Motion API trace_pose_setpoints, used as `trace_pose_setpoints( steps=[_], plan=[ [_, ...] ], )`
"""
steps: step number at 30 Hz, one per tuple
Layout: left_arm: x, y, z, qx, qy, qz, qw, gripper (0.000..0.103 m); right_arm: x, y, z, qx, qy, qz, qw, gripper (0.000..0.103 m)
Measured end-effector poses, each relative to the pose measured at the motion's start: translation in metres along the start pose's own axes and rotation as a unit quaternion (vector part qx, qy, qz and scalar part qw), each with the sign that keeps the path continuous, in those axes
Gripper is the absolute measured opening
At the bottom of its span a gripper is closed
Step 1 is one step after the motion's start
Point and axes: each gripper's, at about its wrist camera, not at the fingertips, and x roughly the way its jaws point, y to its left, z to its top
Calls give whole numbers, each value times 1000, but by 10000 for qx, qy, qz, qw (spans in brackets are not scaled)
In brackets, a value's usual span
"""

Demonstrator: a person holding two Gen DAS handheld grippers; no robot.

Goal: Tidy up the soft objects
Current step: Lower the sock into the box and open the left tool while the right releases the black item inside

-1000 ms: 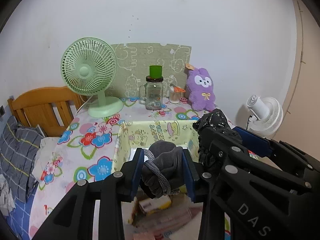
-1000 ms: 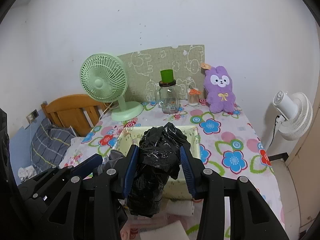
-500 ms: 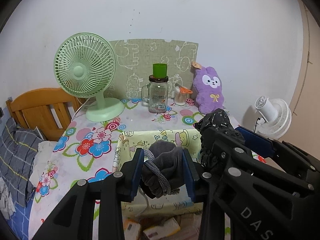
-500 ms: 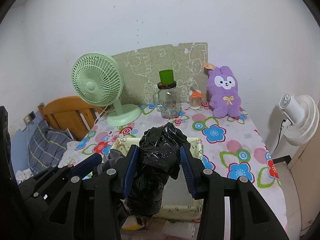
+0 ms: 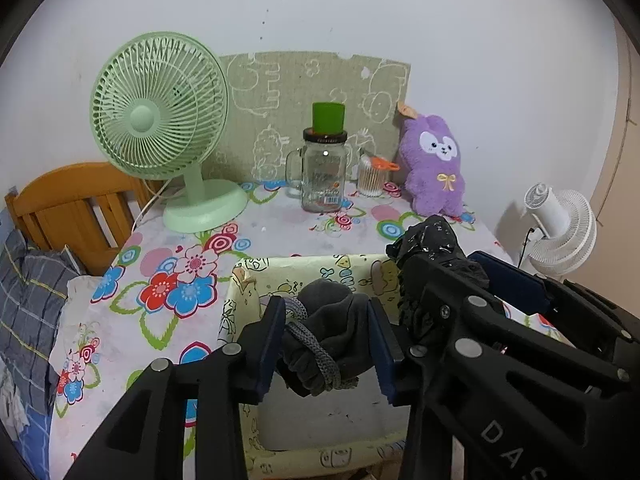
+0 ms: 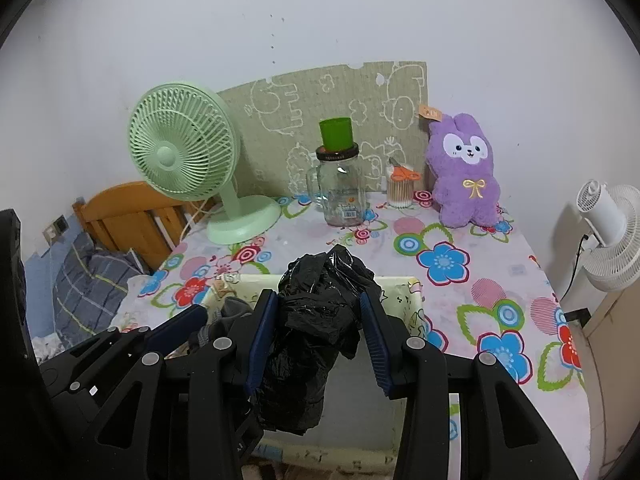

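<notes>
Two hand-held grippers hover over the box (image 5: 304, 266). The left hand-held gripper (image 5: 326, 344), jaws just easing apart, holds a grey sock (image 5: 324, 332). The right hand-held gripper (image 6: 318, 344) clamps a black bag (image 6: 316, 320).

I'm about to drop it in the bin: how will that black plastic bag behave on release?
Probably floppy: the black plastic bag sags crumpled below the right hand-held gripper. Likely light, as it is thin film. It may spring open in the patterned bin.
</notes>
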Motion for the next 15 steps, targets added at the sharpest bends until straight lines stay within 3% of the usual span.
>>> trace_pose_setpoints(
  steps=[1,3,6,8,11,15],
  plan=[
    [2,1,0,-12,31,22,10000,46,3,0,0,3,34,6,10000,47],
    [6,1,-1,-6,72,73,9999,70,9,-1,-1,17,78,11,10000,47],
    [11,2,-3,15,130,251,9996,87,20,-3,-1,61,148,-53,9999,46],
    [17,2,-4,44,237,349,9991,94,26,-6,-1,104,208,-83,9997,46],
    [23,1,-7,120,289,388,9988,94,35,-8,-1,146,281,-116,9994,47],
    [28,3,-7,97,399,180,9990,96,41,-5,-1,31,370,-33,9993,61]
  ],
)
